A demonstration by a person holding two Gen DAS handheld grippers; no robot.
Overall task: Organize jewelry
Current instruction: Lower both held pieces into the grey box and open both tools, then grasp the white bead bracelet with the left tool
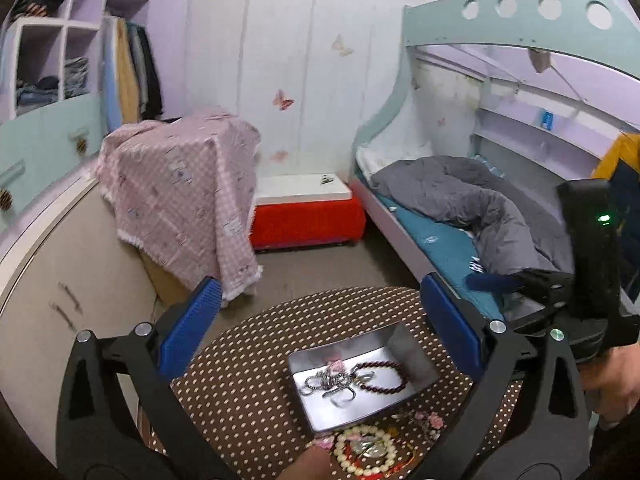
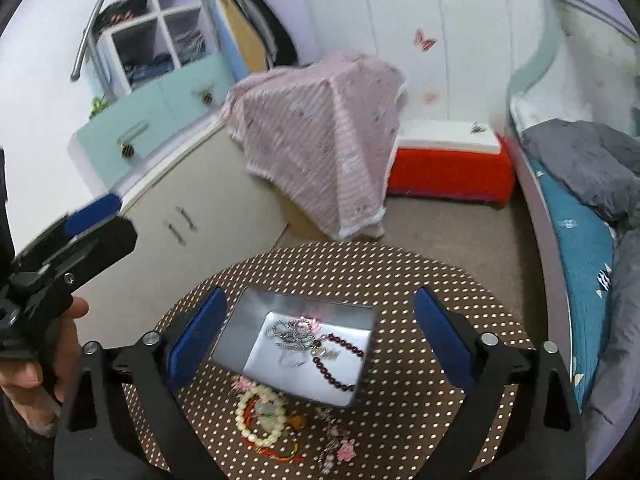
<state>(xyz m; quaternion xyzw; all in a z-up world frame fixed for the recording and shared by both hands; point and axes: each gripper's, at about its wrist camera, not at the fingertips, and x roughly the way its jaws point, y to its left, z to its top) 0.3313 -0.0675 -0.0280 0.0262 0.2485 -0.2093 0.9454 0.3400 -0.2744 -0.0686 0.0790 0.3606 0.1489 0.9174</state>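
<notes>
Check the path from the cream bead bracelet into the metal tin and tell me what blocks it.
Nothing visible blocks it. The cream bead bracelet lies on the dotted table just in front of the open metal tin; only the tin's near wall has to be cleared. Both grippers hover open.

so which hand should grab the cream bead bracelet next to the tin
Probably right. The right tongs are open and the cream bead bracelet lies in clear view just below them, beside the metal tin. From the open left tongs it sits at the bottom edge, partly cut off.
</notes>
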